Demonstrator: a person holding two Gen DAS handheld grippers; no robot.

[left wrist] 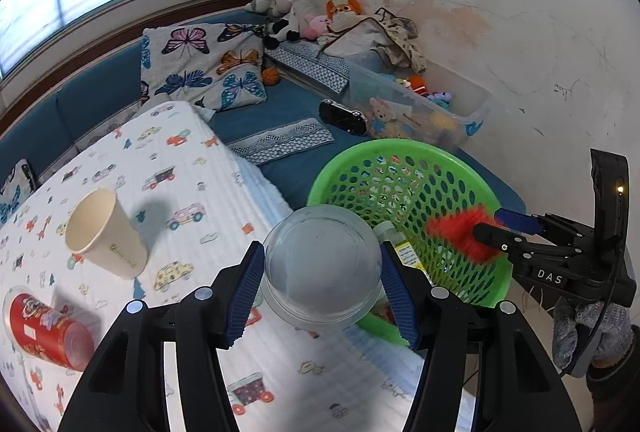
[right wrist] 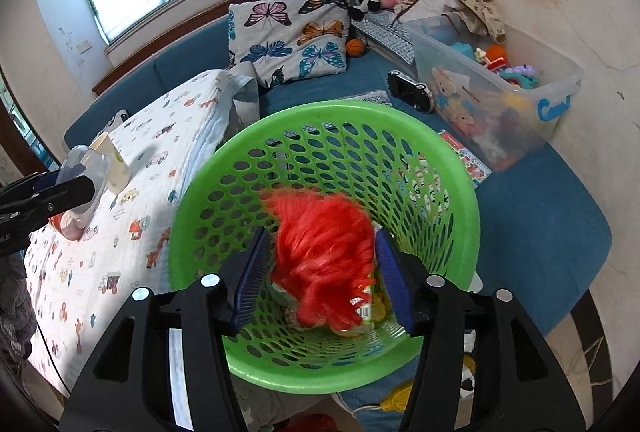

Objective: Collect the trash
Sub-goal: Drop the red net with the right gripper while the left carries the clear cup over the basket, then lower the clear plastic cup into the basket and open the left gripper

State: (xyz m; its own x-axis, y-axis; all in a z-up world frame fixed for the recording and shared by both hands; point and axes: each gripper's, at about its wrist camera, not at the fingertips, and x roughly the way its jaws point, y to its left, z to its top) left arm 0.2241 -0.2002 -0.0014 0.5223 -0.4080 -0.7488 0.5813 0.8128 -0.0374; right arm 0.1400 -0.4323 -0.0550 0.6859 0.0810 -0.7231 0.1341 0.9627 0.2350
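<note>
While a blurred red tuft (right wrist: 322,252) sits between the right gripper's (right wrist: 320,274) blue pads, which pinch it just inside the green basket (right wrist: 248,148), the left gripper (left wrist: 322,272) clamps a clear plastic dome lid (left wrist: 322,264) above the printed quilt (left wrist: 192,168) beside the basket rim. Farther left on the quilt stand a paper cup (left wrist: 104,232) and a tipped red can (left wrist: 48,332).
</note>
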